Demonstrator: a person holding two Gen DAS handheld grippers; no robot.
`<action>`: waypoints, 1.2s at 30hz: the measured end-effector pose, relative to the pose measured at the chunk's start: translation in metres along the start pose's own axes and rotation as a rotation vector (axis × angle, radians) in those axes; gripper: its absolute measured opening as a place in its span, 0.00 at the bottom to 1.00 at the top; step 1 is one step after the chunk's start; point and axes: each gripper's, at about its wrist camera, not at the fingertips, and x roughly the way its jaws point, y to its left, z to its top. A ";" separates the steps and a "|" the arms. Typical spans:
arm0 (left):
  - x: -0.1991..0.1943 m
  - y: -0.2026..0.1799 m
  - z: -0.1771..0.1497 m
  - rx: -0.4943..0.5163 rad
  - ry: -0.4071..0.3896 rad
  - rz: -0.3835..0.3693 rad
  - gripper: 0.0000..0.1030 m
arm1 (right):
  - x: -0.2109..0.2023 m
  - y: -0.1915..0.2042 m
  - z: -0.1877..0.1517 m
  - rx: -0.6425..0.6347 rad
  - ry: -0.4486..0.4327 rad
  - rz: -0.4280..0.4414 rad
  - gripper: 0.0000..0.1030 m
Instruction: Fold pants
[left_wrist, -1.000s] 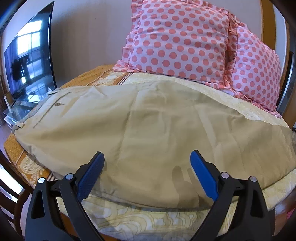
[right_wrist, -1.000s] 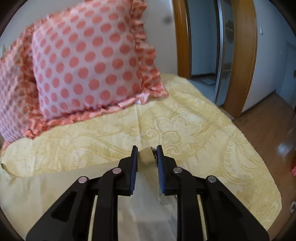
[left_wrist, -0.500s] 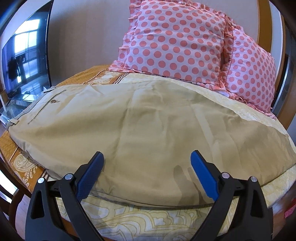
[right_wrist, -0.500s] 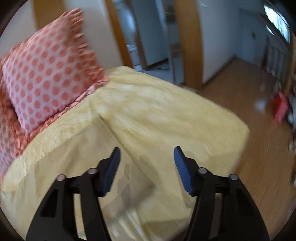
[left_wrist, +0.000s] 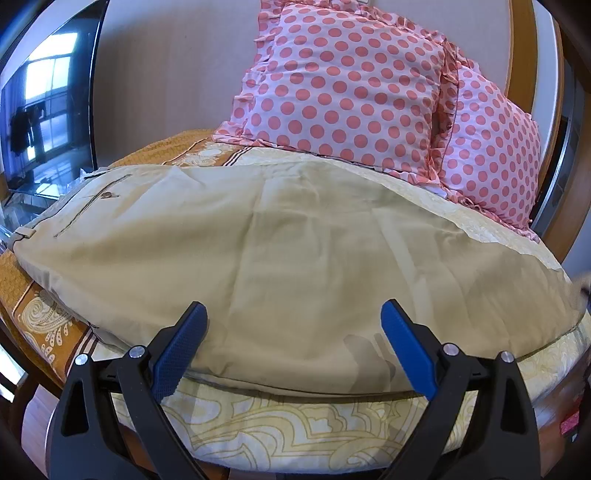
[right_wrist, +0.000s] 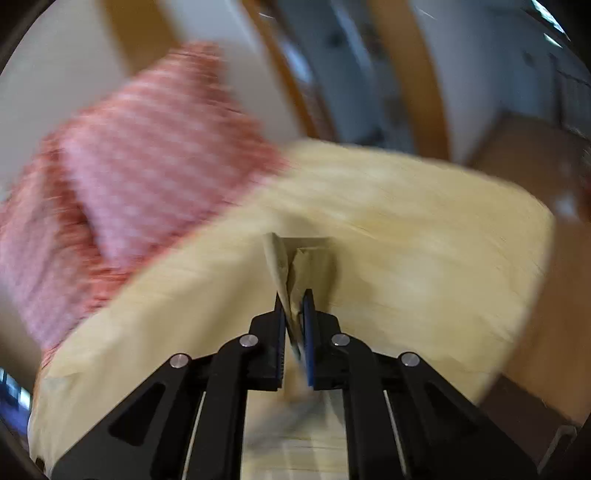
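Note:
Khaki pants lie spread flat across the bed, waistband with a button pocket at the left, leg ends toward the right. My left gripper is open and empty, its blue pads just above the pants' near edge. My right gripper is shut on a corner of the pants' fabric, which sticks up between the pads above the yellow bedspread. The right wrist view is blurred by motion.
Two pink polka-dot pillows lean against the wall at the far side of the bed; they also show in the right wrist view. A television stands at the left. A wooden door frame and wood floor lie to the right.
My right gripper let go of the fabric and opened half a second ago, and has now shut on the pants' corner again while swinging fast. My left gripper stayed open, drifting slightly.

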 end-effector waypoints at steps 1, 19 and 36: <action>-0.001 0.000 0.000 -0.009 -0.006 -0.002 0.94 | -0.003 0.024 0.002 -0.040 -0.010 0.071 0.08; -0.052 0.088 0.014 -0.274 -0.118 0.126 0.94 | 0.014 0.294 -0.167 -0.463 0.474 0.753 0.08; -0.046 0.191 0.017 -0.667 -0.063 0.078 0.88 | -0.001 0.307 -0.199 -0.629 0.526 0.779 0.71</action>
